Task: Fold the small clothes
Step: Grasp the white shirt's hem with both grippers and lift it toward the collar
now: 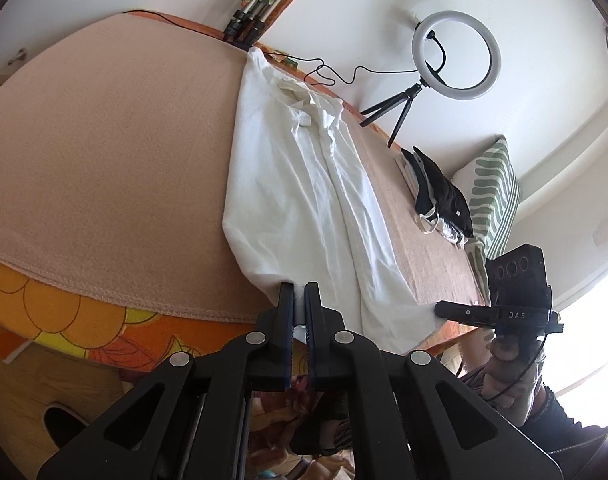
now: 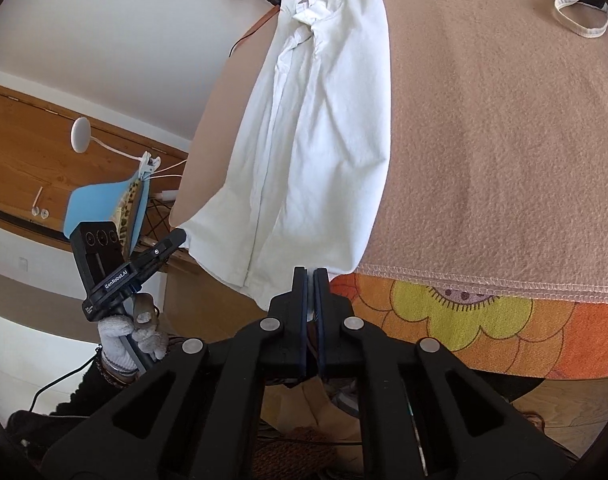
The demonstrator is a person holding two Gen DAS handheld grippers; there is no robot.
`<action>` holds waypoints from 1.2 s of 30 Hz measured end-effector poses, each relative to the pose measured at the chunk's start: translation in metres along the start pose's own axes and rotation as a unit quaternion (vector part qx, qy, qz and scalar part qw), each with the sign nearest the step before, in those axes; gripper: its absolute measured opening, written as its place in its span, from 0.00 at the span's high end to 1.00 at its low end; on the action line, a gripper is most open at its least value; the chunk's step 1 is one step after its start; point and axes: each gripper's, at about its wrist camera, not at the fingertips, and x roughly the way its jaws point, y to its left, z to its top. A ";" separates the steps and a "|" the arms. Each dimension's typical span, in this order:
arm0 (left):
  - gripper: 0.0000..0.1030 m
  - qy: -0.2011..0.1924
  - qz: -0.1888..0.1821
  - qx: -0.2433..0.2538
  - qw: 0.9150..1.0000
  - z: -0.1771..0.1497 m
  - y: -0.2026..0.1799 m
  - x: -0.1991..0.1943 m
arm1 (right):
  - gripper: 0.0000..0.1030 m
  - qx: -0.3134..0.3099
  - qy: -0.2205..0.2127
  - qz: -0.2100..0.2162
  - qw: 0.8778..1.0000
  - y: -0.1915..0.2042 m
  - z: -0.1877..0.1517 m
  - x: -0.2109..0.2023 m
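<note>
While the left gripper has its black fingers pressed together on the hem of the white cotton collared shirt, the right gripper pinches the same hem at the shirt's other bottom corner, its blue-lined pads closed on a thin fold of cloth. Each wrist view catches the opposite tool from the side: the left view shows the right gripper off to its right with its tips at the shirt's corner, and the right view shows the left gripper off to its left, held by a hand in a white knit glove.

Ahead of both tools the shirt runs lengthwise away from them across the beige fleece blanket, hem nearest, collar at the far end, its button placket along the long axis. The hem hangs just past the blanket's stitched edge, over an orange floral bedsheet.

Only the left view shows, beyond the shirt and to its right, a white ring light on a small black tripod, a pile of black and white clothes and a green-and-white striped pillow. Only the right view shows, to the left past the bed, a wooden cabinet and a white clip-on lamp.
</note>
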 end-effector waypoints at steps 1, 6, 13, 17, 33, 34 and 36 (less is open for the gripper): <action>0.97 -0.004 0.000 0.003 1.000 0.006 -0.002 0.001 | 0.96 -0.002 -0.004 0.000 1.000 0.003 0.004 -0.002; 0.97 -0.025 -0.001 0.013 1.000 0.037 -0.008 0.008 | 0.96 -0.011 -0.036 0.008 0.999 0.015 0.031 -0.013; 0.97 -0.042 0.016 0.032 0.998 0.080 -0.007 0.025 | 0.96 -0.008 -0.076 0.001 0.997 0.016 0.079 -0.019; 0.97 -0.040 0.026 0.035 0.998 0.097 0.000 0.044 | 0.96 0.004 -0.085 -0.007 0.996 0.007 0.108 -0.011; 0.96 -0.012 0.083 0.038 0.996 0.119 0.020 0.101 | 0.96 0.041 -0.088 -0.069 0.993 -0.033 0.165 0.025; 0.95 -0.012 0.094 0.039 0.995 0.120 0.020 0.101 | 0.96 0.038 -0.094 -0.071 0.992 -0.033 0.167 0.024; 0.90 -0.019 0.117 0.042 0.992 0.122 0.021 0.098 | 0.96 0.032 -0.106 -0.081 0.991 -0.033 0.169 0.018</action>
